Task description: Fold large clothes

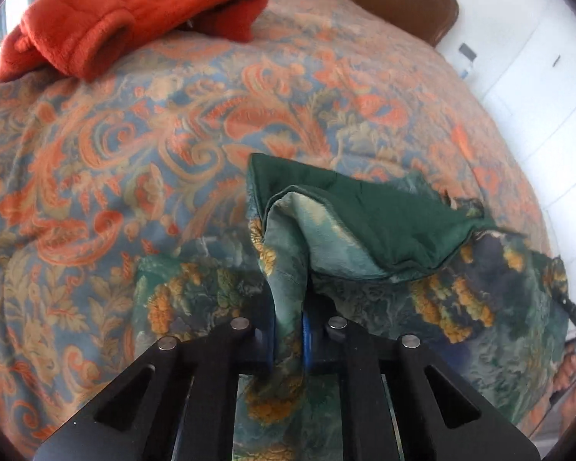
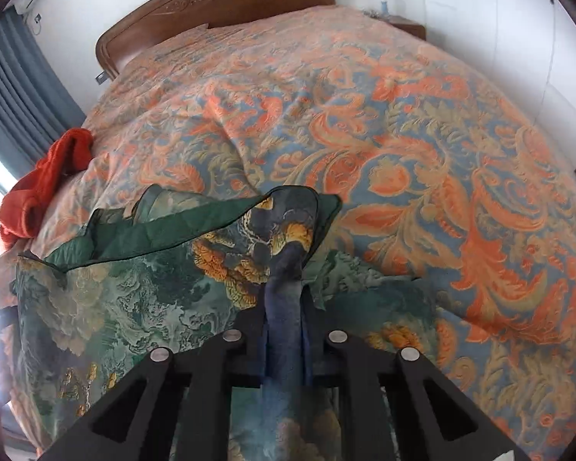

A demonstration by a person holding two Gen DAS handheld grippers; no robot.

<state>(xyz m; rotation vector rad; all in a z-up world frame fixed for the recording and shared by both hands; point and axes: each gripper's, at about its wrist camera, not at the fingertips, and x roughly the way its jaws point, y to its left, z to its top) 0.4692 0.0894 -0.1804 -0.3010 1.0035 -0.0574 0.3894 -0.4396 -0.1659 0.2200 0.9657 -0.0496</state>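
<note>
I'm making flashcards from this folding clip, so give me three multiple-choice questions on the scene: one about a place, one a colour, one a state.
1. Where does the orange fleece garment lie?
A. on the bedspread near the curtain side
B. on the nightstand
C. on the floor

2. What colour is the plain lining of the floral garment?
A. white
B. dark green
C. red

3. What is the left hand-held gripper doing?
A. hanging open
B. gripping the headboard
C. shut on the floral garment

Answers: 1 A, it rests at the bed's edge by the curtain; 2 B, the turned-over fold shows dark green; 3 C, fabric runs between its fingers.
</note>
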